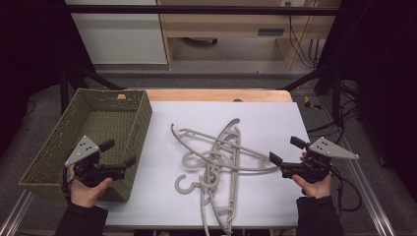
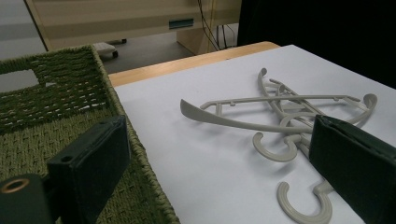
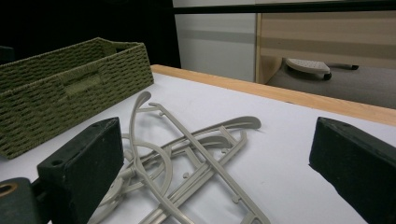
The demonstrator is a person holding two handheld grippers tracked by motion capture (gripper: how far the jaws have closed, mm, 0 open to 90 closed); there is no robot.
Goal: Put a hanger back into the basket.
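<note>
The left gripper (image 1: 119, 153) hangs over the near right corner of the green woven basket (image 1: 59, 142), its jaws spread wide with nothing between them; in the left gripper view one jaw sits above the basket's rim and the other above the white sheet (image 2: 201, 154). The right gripper (image 1: 283, 150) is held at the right side of the white sheet (image 1: 275, 123), jaws likewise spread wide and bare, aimed leftward at the pile of grey hangers (image 1: 216, 162) and just short of the nearest hanger's arm tip. The hangers lie tangled flat in the middle of the sheet, between the two grippers and well apart from the basket's wall. In the high view the long bars mostly run from near to far, with one curved arm crossing them left to right, and two open hooks curl at the left of the pile. How many hangers are in the tangle is hard to tell, since their bars overlap. In the right gripper view the hangers (image 3: 187, 154) are partly hidden behind the left-hand jaw, and in the left gripper view the right-hand jaw covers part of the hangers (image 2: 280, 116).
</note>
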